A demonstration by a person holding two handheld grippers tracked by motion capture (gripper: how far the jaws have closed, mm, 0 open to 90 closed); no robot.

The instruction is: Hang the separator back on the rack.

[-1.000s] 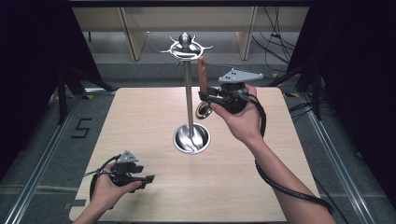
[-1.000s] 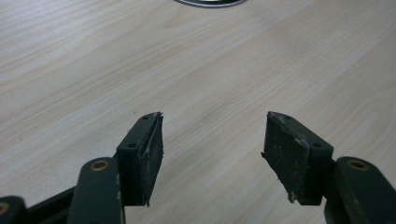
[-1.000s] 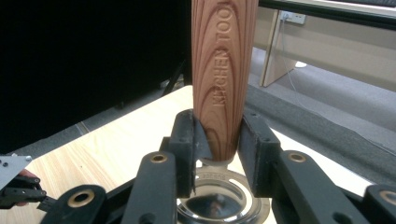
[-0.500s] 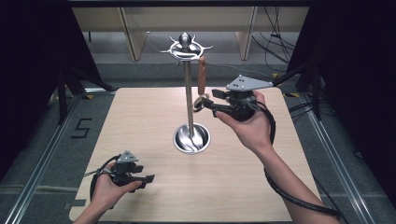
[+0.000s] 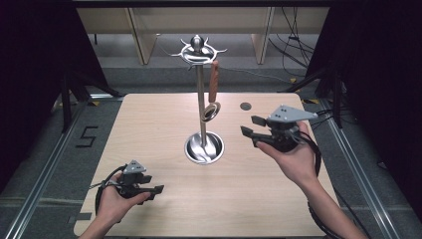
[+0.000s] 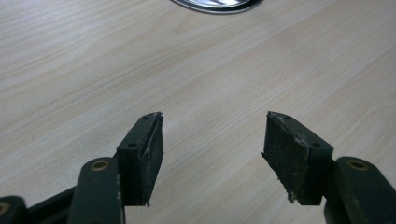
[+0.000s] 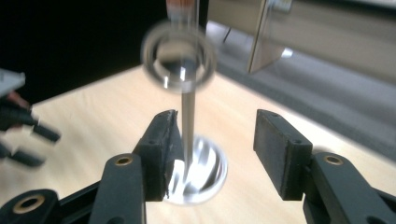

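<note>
A steel utensil stand (image 5: 201,107) rises from a round shiny base (image 5: 204,148) at the table's middle, with a ring of hooks on top. A brown-handled utensil (image 5: 213,82) hangs from one hook, its round metal head (image 5: 211,111) beside the pole; the same head (image 7: 179,55) looks blurred in the right gripper view. My right gripper (image 5: 250,126) is open, held in the air to the right of the stand, jaws apart with nothing between them (image 7: 214,154). My left gripper (image 5: 157,189) rests open near the front left of the table (image 6: 212,156).
A small dark round mark (image 5: 245,106) lies on the wooden table (image 5: 149,124) behind my right gripper. Shelving legs stand beyond the far edge. Metal floor rails (image 5: 45,169) run along both sides of the table.
My right gripper has let go of the hanging utensil and drawn back to the right and toward me, jaws now open. The left gripper has stayed put.
</note>
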